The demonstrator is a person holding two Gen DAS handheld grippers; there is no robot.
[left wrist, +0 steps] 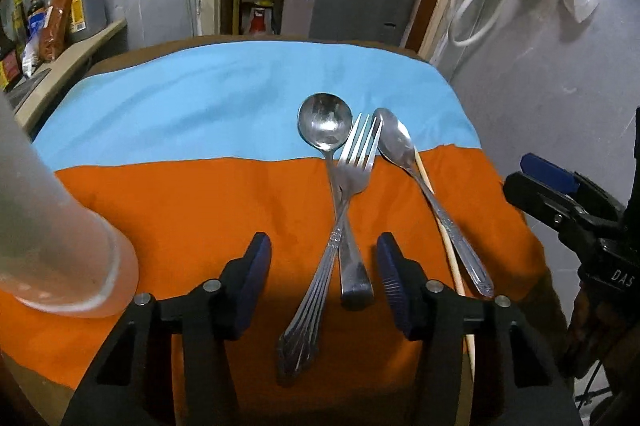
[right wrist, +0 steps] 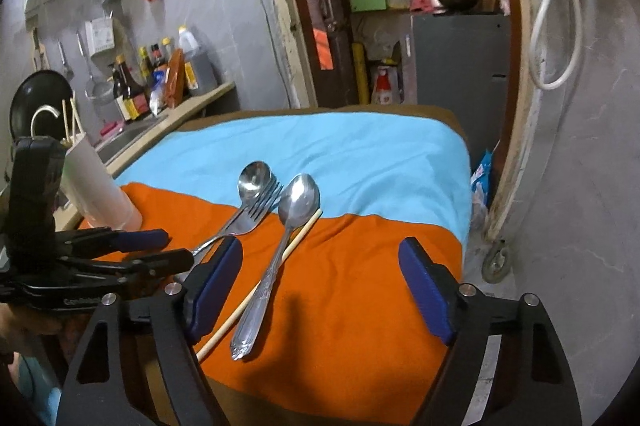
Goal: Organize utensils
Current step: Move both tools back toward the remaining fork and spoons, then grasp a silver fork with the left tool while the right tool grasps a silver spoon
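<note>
Left wrist view: left gripper [left wrist: 324, 280] half-open astride crossed fork [left wrist: 344, 194] and round spoon [left wrist: 326, 130] handles; right gripper [right wrist: 320, 286] wide above oval spoon [right wrist: 280, 238].

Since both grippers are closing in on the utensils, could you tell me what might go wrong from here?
1. The fork lies crossed over the round spoon; the open left gripper straddles both handles and may drag both.
2. The chopstick lies against the oval spoon, so the open right gripper could knock it off the table edge.
3. The tall cup could tip.
</note>
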